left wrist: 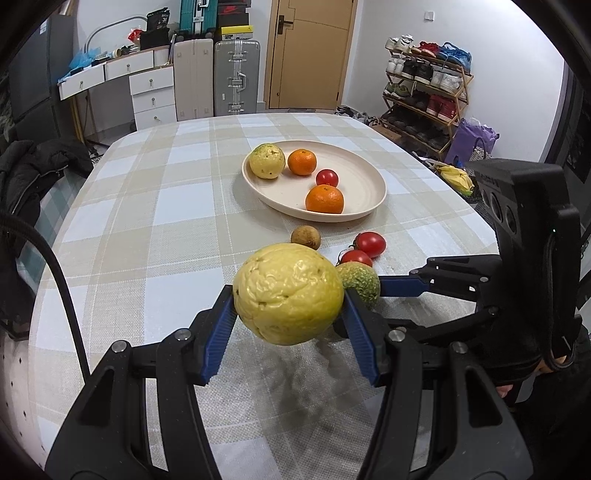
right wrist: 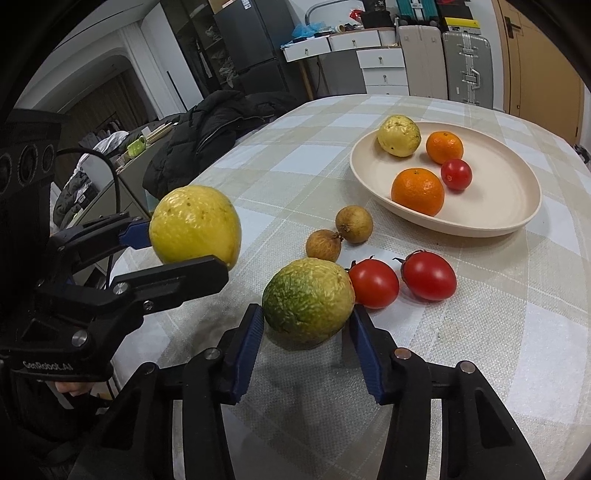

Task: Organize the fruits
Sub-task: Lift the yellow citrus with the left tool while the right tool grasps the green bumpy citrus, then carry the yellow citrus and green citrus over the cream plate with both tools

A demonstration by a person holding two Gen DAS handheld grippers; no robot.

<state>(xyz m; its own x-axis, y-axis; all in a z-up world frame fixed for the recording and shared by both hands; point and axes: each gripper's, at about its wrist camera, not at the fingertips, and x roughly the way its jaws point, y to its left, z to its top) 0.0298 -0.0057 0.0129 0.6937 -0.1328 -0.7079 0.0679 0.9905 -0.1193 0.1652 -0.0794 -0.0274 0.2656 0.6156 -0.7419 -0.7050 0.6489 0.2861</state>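
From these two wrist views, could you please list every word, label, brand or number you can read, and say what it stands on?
"GenRobot.AI": white lettering on the black body of the left gripper, seen in the right wrist view.
Embossed lettering on the body of the right gripper: too faint to read.
Print on the black bag atop the drawers: too small to read.
Yellow-and-black box on the suitcases: only a triangle sign, no legible words.
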